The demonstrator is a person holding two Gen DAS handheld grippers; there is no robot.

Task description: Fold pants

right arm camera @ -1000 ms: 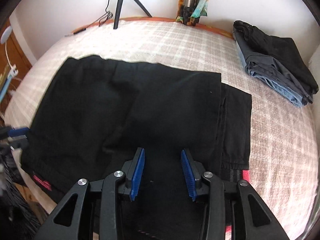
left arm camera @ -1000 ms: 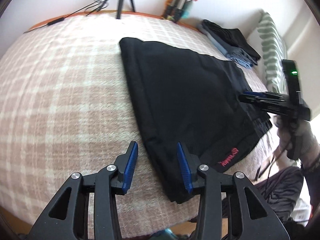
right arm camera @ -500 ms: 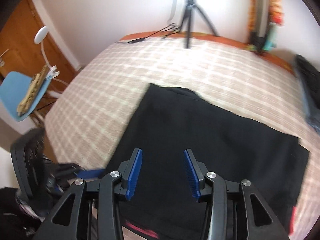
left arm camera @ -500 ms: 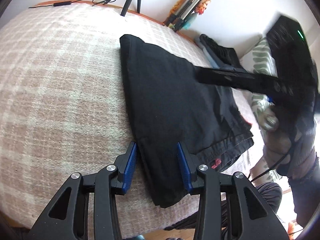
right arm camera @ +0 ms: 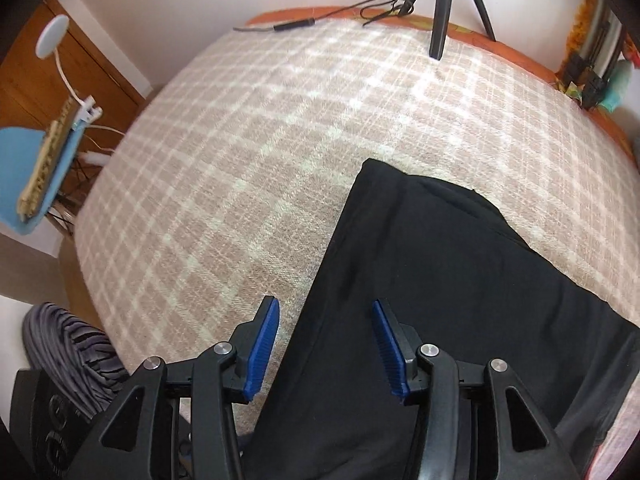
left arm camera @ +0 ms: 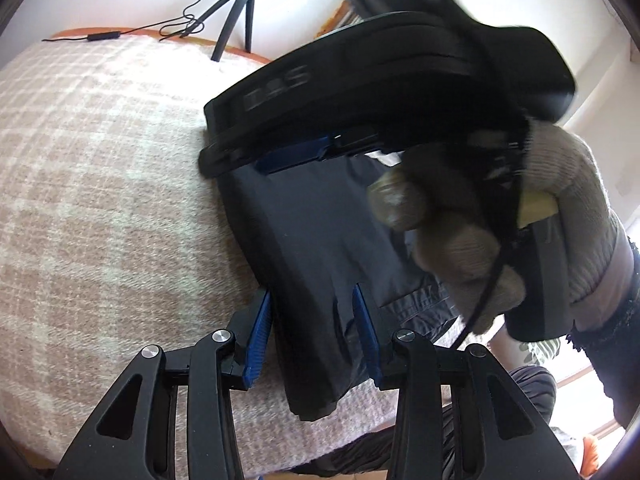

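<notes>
The black pants (left arm camera: 320, 248) lie folded flat on the plaid bedspread (left arm camera: 100, 200). My left gripper (left arm camera: 314, 332) is open, its blue pads astride the near left corner of the pants, just above the cloth. My right gripper (right arm camera: 326, 344) is open and hovers over the left edge of the pants (right arm camera: 440, 300). In the left wrist view the right gripper's body (left arm camera: 380, 92) and the gloved hand (left arm camera: 500, 232) holding it cross close in front and hide the far part of the pants.
A tripod (right arm camera: 448, 4) and a cable (right arm camera: 292, 26) stand at the bed's far edge. A blue chair (right arm camera: 36, 160) and a white lamp (right arm camera: 54, 36) are left of the bed. My striped trouser leg (right arm camera: 68, 344) is at the near edge.
The right gripper has swung left across the pants to their left edge and now looms in the left wrist view. The left gripper has moved slightly forward over the near corner.
</notes>
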